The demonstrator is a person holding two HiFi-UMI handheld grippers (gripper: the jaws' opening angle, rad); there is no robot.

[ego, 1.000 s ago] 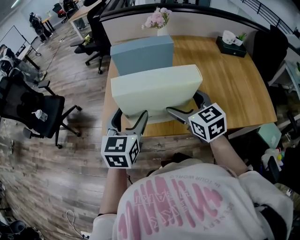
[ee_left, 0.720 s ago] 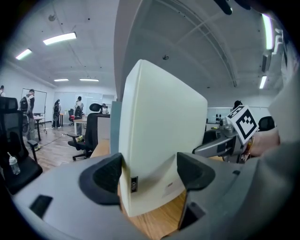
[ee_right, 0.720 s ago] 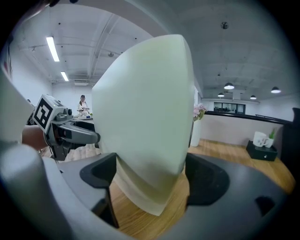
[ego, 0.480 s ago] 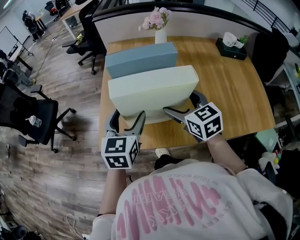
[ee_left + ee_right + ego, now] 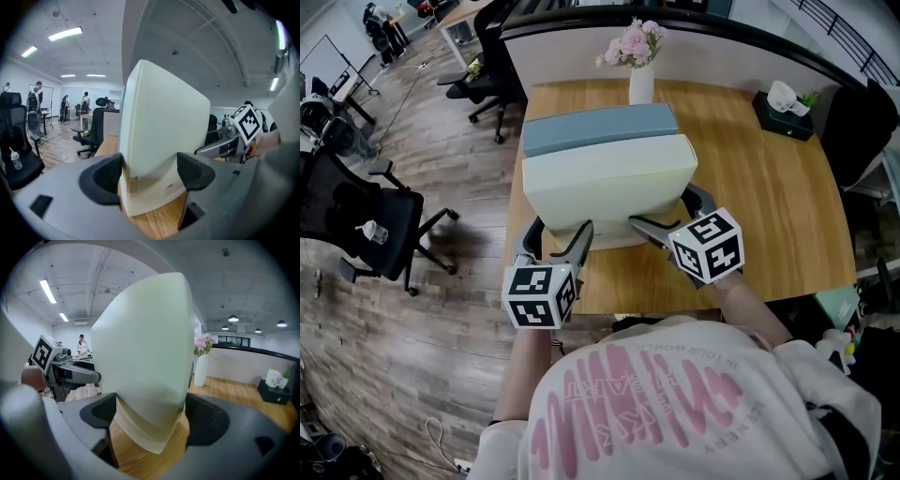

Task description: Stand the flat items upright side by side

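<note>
- The left gripper (image 5: 558, 229) is pinching the near left lower corner of the cream box (image 5: 609, 183); in the left gripper view its gripper (image 5: 154, 173) is straddling the box (image 5: 164, 131) with both pads pressing on its sides.
- The right gripper (image 5: 666, 208) is clamping the same box at its near right lower corner; in the right gripper view its gripper (image 5: 150, 416) is bearing on the box (image 5: 145, 348) from both sides.
- The cream box is standing upright on its long edge over the near part of the wooden table (image 5: 769, 197).
- The blue-grey box (image 5: 600, 128) is standing upright just on the far side of it, parallel to it; whether the two are touching cannot be told.
- A white vase (image 5: 641, 84) of pink flowers is sitting at the far edge of the table, and a dark box (image 5: 787, 101) is lying at the far right corner.
- A black office chair (image 5: 366, 220) is standing on the floor to the left.
</note>
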